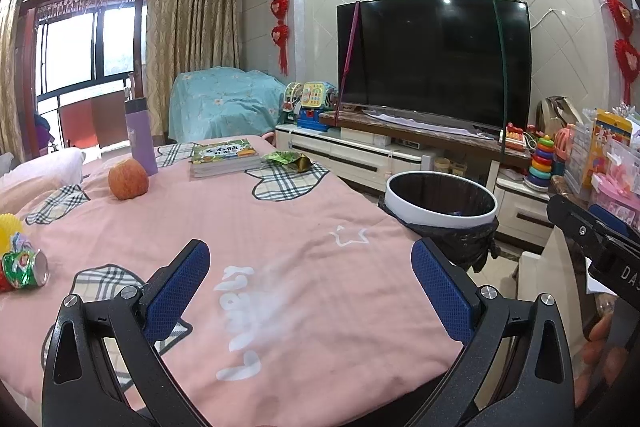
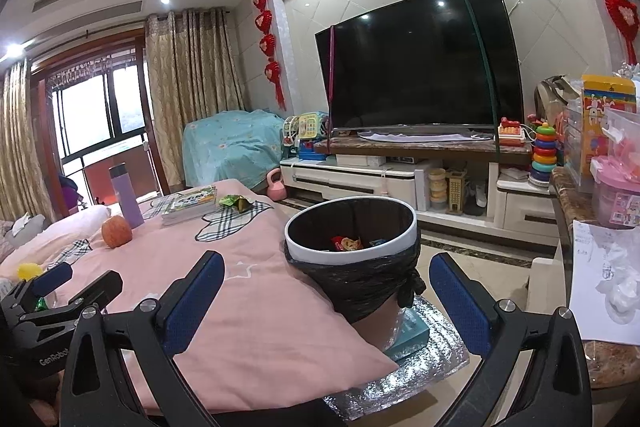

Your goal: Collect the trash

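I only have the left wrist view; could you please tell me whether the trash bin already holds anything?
Observer: Yes, the right wrist view shows a red snack wrapper inside the trash bin.
Operator: Thank you. What does it stand on?
Observer: It appears to rest on a teal box over a silver foil mat.
Operator: Is the right gripper free?
Observer: Yes, the right gripper is open, with nothing between its fingers.

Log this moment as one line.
left gripper open | right gripper open | crushed green can on pink blanket | white-rimmed bin holds wrappers
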### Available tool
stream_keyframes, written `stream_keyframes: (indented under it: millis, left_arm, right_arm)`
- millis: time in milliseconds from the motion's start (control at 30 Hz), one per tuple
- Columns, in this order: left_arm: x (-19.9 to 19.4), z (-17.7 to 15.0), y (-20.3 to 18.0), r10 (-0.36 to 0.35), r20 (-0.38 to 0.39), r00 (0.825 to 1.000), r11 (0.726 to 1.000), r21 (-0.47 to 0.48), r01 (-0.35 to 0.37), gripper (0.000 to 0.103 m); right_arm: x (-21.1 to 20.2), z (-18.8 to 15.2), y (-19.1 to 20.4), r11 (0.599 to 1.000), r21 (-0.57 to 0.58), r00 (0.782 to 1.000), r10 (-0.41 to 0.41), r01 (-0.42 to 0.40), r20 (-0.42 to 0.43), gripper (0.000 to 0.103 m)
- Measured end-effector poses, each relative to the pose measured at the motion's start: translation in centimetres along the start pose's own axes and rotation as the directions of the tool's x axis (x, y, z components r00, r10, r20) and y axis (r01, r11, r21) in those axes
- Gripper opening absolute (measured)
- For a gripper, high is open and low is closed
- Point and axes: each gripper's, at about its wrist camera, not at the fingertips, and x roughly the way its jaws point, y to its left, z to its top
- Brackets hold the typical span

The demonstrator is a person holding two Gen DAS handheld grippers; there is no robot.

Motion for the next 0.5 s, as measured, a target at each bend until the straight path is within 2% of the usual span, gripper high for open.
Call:
stream_keyframes:
  millis: [500]
  left_arm:
    - [0.37, -0.27, 0.06, -0.005, -0.005, 1.0, 1.0, 0.007, 0.005, 0.103]
  right_arm:
    - [-0.02, 0.16, -0.22, 1.0, 0.01, 1.0, 0.018, -0.017, -0.004, 0.103]
